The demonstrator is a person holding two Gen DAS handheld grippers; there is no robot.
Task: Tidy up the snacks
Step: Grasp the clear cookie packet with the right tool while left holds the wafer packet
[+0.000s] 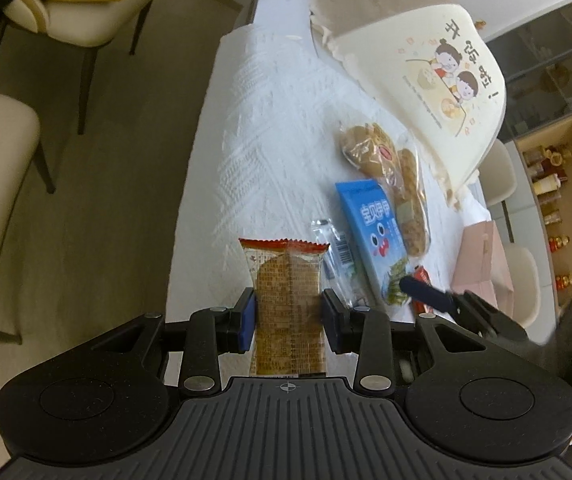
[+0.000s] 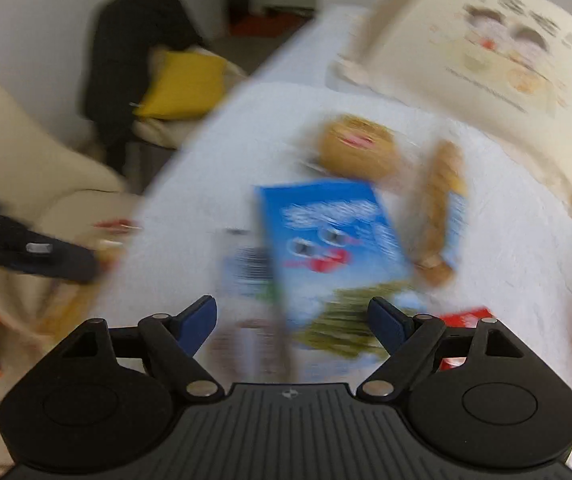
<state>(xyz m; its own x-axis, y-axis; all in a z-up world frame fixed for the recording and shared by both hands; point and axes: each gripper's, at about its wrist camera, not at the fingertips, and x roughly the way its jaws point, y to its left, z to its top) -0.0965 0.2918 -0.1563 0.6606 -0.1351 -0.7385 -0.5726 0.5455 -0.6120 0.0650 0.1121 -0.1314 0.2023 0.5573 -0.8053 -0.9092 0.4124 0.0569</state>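
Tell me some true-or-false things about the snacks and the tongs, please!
1. The left tongs hold a cracker pack. True.
2. The blue pack lies on the floor. False: it lies on the white cloth on the table.
3. The right tongs are shut on the blue pack. False: they stand wide, not pressing on it.
4. A cream food cover with a cartoon sits behind the snacks. True.
5. The round cake is unwrapped. False: it is in a clear wrapper.
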